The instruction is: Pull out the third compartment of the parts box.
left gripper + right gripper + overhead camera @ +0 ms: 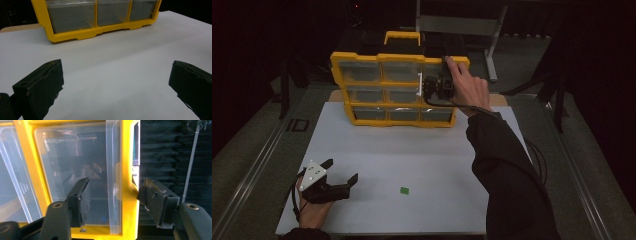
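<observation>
Presently, a yellow organizer (398, 90) with clear drawers is seen standing upright at the far side of the white bench (412, 165), its carry handle on top. The right tool (438, 87) is held by the right hand (469, 90) against the organizer's top right drawer (75, 170). In the right gripper view, the jaws are seen straddling the organizer's yellow right edge: one jaw lies in front of the clear drawer face, the other just outside the frame, against the dark background. Whether the pads actually press on the frame cannot be told; a narrow gap appears at the outer jaw, and the jaws stand about halfway apart.

The left tool (343, 174) is held low at the near left corner of the bench, well apart from the organizer, with its jaws spread wide and nothing between them. In the left gripper view, bare bench is seen between the two jaws, with the organizer's bottom row of drawers beyond. A small green square (405, 190) lies flat on the bench, near the front, to the right of the left tool.
</observation>
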Motion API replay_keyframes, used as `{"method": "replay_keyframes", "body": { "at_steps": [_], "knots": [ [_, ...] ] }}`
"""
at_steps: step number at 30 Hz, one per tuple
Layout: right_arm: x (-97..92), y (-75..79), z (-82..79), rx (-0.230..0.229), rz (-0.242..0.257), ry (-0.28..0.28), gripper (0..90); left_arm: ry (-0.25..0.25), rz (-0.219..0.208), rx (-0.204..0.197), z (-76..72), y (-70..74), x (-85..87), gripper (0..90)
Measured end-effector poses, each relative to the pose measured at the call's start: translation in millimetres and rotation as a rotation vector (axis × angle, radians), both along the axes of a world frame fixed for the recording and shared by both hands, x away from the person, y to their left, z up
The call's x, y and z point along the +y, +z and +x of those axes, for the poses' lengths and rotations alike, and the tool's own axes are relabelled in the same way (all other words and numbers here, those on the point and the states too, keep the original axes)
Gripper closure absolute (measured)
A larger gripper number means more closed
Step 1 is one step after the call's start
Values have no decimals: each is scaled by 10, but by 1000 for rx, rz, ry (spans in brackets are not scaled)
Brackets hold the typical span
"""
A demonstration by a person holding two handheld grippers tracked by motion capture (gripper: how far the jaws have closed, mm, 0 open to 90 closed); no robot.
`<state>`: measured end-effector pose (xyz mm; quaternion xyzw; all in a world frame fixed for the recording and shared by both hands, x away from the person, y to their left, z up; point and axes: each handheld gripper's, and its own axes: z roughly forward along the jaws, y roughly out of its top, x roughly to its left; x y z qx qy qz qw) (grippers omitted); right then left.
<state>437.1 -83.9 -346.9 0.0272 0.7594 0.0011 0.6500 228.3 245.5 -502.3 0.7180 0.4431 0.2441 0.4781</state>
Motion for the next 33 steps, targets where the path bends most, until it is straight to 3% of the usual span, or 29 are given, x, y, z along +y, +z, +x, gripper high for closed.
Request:
{"method": "replay_keyframes", "body": {
  "at_steps": [12,16,22,33],
  "knots": [
    [-21,-59,31,-56,-48,-15,513,-1,1,2,3,-3,-3,1],
    [-25,-65,25,-99,-62,-14,573,1,1,2,2,-2,-2,1],
    [-29,-108,24,-130,-86,-14,596,-1,3,3,5,-4,-3,1],
    [-53,-102,-15,-129,-85,11,613,-2,2,8,8,-9,-6,1]
  ]
}}
